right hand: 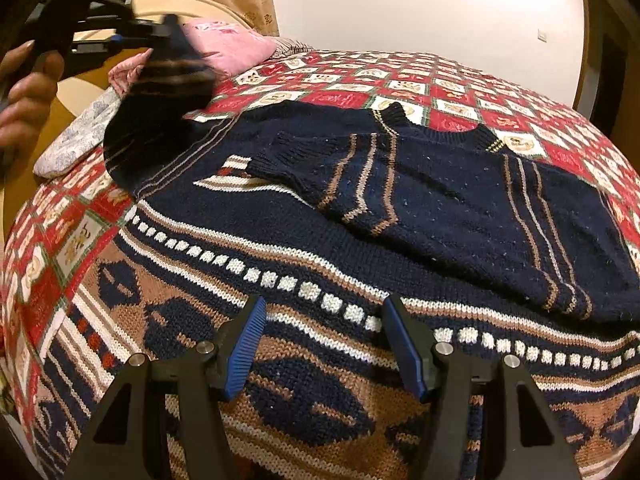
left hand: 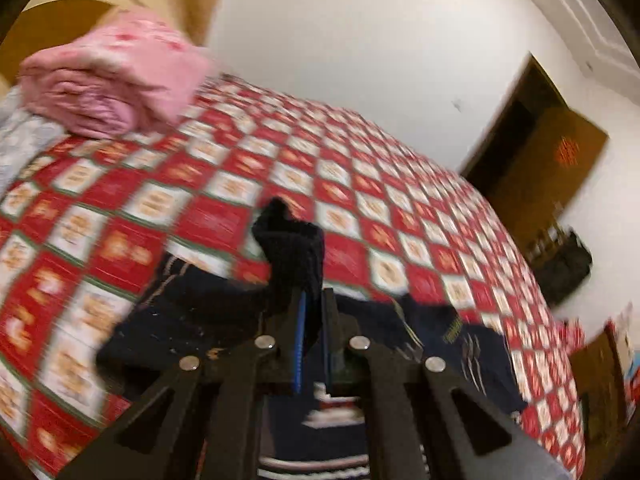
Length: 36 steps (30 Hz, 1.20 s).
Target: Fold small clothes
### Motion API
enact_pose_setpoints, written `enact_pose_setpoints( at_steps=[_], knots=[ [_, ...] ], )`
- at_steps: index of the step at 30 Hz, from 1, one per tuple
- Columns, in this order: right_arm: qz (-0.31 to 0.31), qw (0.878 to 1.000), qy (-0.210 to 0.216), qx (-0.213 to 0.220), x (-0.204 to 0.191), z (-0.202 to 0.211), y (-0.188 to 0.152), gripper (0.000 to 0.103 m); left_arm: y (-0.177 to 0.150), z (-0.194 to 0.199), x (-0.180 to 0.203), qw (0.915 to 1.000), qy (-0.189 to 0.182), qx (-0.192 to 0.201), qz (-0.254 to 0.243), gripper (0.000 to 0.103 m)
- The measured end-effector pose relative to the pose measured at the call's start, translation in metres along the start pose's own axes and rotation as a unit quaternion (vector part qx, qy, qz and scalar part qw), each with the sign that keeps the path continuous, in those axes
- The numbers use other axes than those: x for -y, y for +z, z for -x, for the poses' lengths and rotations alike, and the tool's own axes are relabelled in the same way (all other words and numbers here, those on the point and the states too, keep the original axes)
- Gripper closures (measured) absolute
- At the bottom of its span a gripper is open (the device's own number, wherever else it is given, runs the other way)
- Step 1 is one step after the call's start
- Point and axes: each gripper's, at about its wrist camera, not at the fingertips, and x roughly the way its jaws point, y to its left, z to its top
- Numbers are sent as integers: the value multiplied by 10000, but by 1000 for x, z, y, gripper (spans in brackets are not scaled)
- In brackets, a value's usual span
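Observation:
A navy knitted sweater (right hand: 460, 200) with tan stripes and a patterned brown and white lower band lies flat on the bed. One sleeve (right hand: 340, 176) is folded across its chest. My left gripper (left hand: 314, 300) is shut on the cuff of the other sleeve (left hand: 292, 240) and holds it raised above the bedspread, blurred by motion. In the right wrist view this left gripper (right hand: 166, 30) hangs at the upper left, held by a person's hand (right hand: 28, 80), with the dark sleeve (right hand: 160, 96) dangling from it. My right gripper (right hand: 324, 308) stands open just above the patterned band, with nothing between its fingers.
The bed carries a red and white checkered bedspread (left hand: 360, 168). A folded pink blanket (left hand: 112, 76) and a grey-white pillow (right hand: 76, 140) lie at its head end. A brown door (left hand: 536, 168) stands in the white wall beyond the bed.

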Motion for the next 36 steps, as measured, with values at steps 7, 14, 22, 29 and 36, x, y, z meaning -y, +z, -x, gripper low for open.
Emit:
enact_pose_setpoints(
  at_steps=[7, 14, 22, 29, 36],
  knots=[
    [-382, 9986, 367, 21, 15, 0, -1, 41, -59, -63, 55, 9952, -22, -753, -631, 91],
    [-989, 9928, 615, 264, 37, 10, -3, 41, -95, 9, 51, 9938, 219, 478, -980, 33],
    [-1585, 9798, 1202, 183, 44, 9, 23, 41, -124, 11, 1, 9957, 313, 549, -682, 19],
    [-1880, 9691, 1564, -332, 30, -30, 81, 43, -129, -7, -25, 9997, -169, 179, -82, 19],
    [-2315, 9605, 1372, -717, 31, -70, 96, 52, -130, -2, -50, 9957, -637, 322, 592, 19]
  ],
)
